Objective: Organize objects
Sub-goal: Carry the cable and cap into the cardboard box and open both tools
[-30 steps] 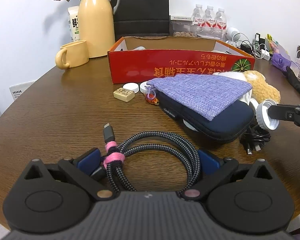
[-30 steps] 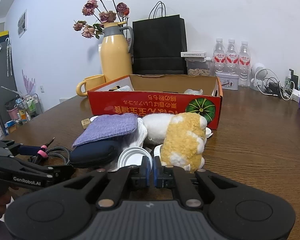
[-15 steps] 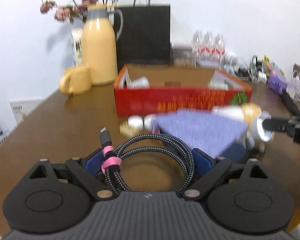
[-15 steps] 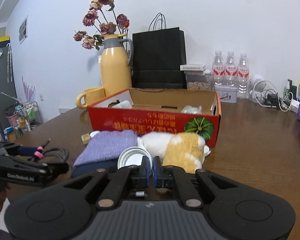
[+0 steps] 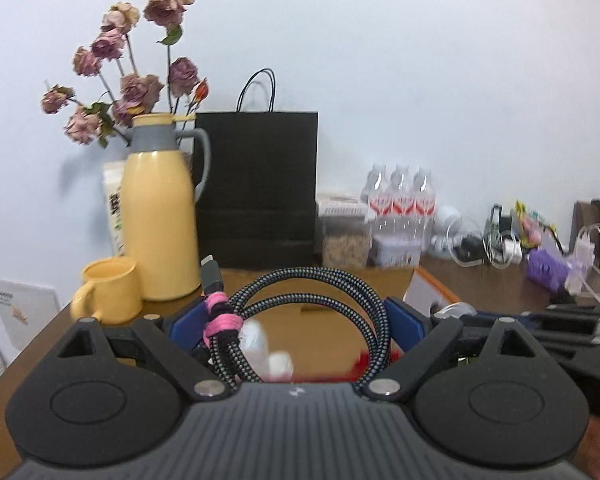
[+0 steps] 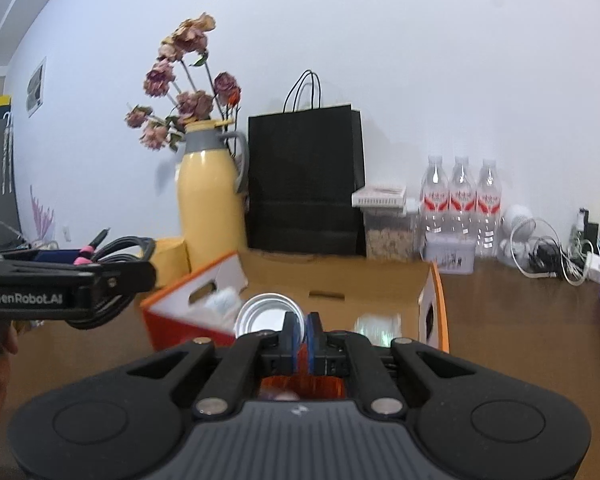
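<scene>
My left gripper (image 5: 296, 316) is shut on a coiled black-and-white braided cable (image 5: 312, 280) bound with a pink tie; the coil spans the gap between the blue pads. It hangs in the air over the open orange cardboard box (image 5: 428, 292). The right wrist view shows this left gripper (image 6: 60, 280) with the cable (image 6: 128, 246) at the left. My right gripper (image 6: 303, 330) is shut on the edge of a round silver-white lid (image 6: 270, 312), above the box (image 6: 432, 304). In the left wrist view the right gripper (image 5: 580, 320) is at the right, holding the lid (image 5: 454, 310).
Behind the box stand a yellow thermos jug (image 5: 158, 220) with dried flowers, a yellow mug (image 5: 108, 290), a black paper bag (image 5: 256, 188) and three water bottles (image 5: 400, 200). A tangle of chargers and wires (image 5: 500, 240) lies at the far right of the wooden table.
Both grippers have risen and moved forward to above the box, carrying the cable and the lid. The purple pouch, dark case and plush toy have dropped out of view below.
</scene>
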The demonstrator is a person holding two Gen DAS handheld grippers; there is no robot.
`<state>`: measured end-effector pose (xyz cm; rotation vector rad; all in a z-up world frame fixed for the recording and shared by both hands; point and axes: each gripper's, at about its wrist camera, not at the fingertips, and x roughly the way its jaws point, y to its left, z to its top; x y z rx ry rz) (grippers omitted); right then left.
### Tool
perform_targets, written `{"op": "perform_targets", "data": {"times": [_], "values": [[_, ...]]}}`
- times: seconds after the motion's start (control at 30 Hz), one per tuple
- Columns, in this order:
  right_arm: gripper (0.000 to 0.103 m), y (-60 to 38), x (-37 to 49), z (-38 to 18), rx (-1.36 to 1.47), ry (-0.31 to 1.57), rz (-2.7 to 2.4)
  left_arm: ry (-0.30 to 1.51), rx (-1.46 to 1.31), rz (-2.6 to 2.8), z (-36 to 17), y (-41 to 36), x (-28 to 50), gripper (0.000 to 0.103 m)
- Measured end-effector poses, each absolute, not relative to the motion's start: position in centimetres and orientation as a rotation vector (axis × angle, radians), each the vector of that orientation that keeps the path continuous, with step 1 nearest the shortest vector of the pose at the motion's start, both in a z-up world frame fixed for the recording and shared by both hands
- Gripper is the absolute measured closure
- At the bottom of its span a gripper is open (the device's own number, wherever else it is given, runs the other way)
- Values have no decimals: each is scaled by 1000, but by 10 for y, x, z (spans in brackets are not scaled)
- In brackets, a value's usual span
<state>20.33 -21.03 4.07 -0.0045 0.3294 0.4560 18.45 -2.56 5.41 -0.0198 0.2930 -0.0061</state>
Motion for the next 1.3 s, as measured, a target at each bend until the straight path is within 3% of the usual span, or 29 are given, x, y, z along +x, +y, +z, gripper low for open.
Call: {"op": "perform_targets", "data": {"times": [0.43,0.93,1.03,1.1,1.17,1.23,1.3], "values": [[99,-190,322,24,30,438,376,387,-87,49,31,-34,307,10],[97,-198,333,7,35,529,330,484,-61,54,5,-34,321,8],[88,-199,332,7,32,533,330,455,-75,67,6,-32,320,0],[66,-200,331,8,40,528,332,450,-79,75,8,-32,319,0],[20,-200,329,10,32,517,323,452,-84,88,9,-31,319,0],[8,-199,326,12,24,498,320,455,-86,96,9,-30,320,0],[6,-199,325,13,21,493,321,457,-87,99,10,-30,320,0]]}}
